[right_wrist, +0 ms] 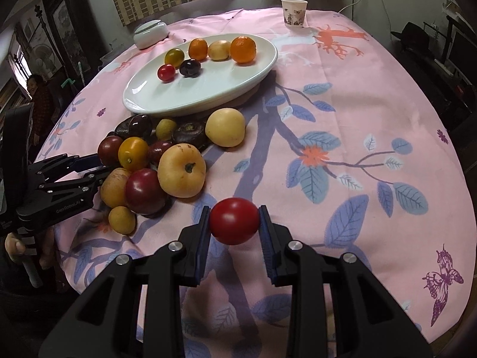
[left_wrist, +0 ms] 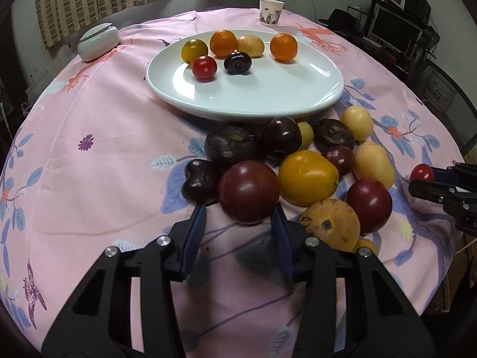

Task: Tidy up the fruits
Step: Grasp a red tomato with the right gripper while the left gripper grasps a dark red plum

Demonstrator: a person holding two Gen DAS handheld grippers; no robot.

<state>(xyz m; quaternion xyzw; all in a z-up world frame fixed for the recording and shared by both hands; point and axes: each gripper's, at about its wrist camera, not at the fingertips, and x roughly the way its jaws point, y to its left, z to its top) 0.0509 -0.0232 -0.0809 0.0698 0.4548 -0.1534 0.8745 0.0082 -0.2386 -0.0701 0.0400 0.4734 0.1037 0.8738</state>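
A white oval plate (left_wrist: 253, 95) (right_wrist: 167, 95) holds several small fruits: two oranges, a red tomato (left_wrist: 204, 68), a dark plum, a yellow-green one and a pale one. A pile of dark, yellow and red fruits lies on the cloth in front of it. My left gripper (left_wrist: 240, 211) is open, its blue pads on either side of a dark red tomato (left_wrist: 249, 195) at the pile's near edge. My right gripper (right_wrist: 234, 222) is shut on a bright red tomato (right_wrist: 234, 220) and holds it right of the pile; it also shows in the left wrist view (left_wrist: 421, 173).
A round table under a pink floral cloth (right_wrist: 357, 119). A paper cup (left_wrist: 270, 11) (right_wrist: 293, 12) stands at the far edge, a white lidded jar (left_wrist: 98, 43) (right_wrist: 150, 34) at the far left. Curtains behind, shelves with electronics at the right, a person (right_wrist: 37, 95) at the left.
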